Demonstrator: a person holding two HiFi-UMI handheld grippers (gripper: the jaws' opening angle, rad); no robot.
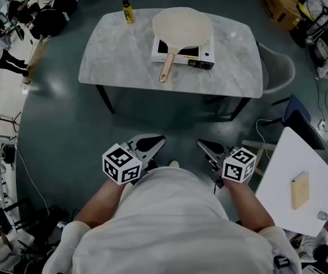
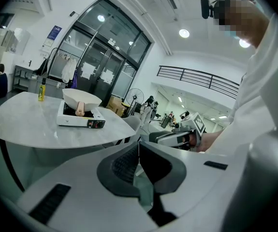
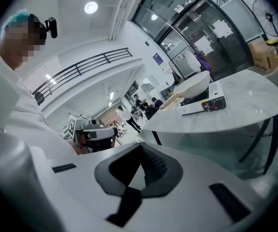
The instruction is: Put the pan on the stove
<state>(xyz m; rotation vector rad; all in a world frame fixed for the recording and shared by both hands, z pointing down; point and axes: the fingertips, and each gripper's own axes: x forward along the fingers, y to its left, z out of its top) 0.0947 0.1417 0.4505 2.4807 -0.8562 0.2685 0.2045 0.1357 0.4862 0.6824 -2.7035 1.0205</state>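
Cream in colour, the pan (image 1: 182,27) sat on top of the white stove (image 1: 205,53) in the upper middle of the head view, its tan handle (image 1: 167,67) reaching over the stove's front edge toward the lower left. The stove stood on a pale marble-look table (image 1: 124,61), right of the table's centre. A small yellow bottle (image 1: 128,11) stood upright near the table's upper left corner, well apart from the stove. A grey chair (image 1: 280,67) was tucked at the table's right end.

Both claws hung low in the frame, close to the person's body and well apart from the table. The left gripper (image 1: 159,141) was at lower centre-left with its jaws closed together and nothing between them; its own view showed the two dark pads meeting at the tip. The right gripper (image 1: 201,144) was at lower centre-right, also closed and empty, its pads pressed together in its own view. The two tips pointed up the frame toward the table, with bare dark floor between them and its legs.

At the lower right stood a white side table (image 1: 283,176) with a tan block (image 1: 300,190) lying flat on it.
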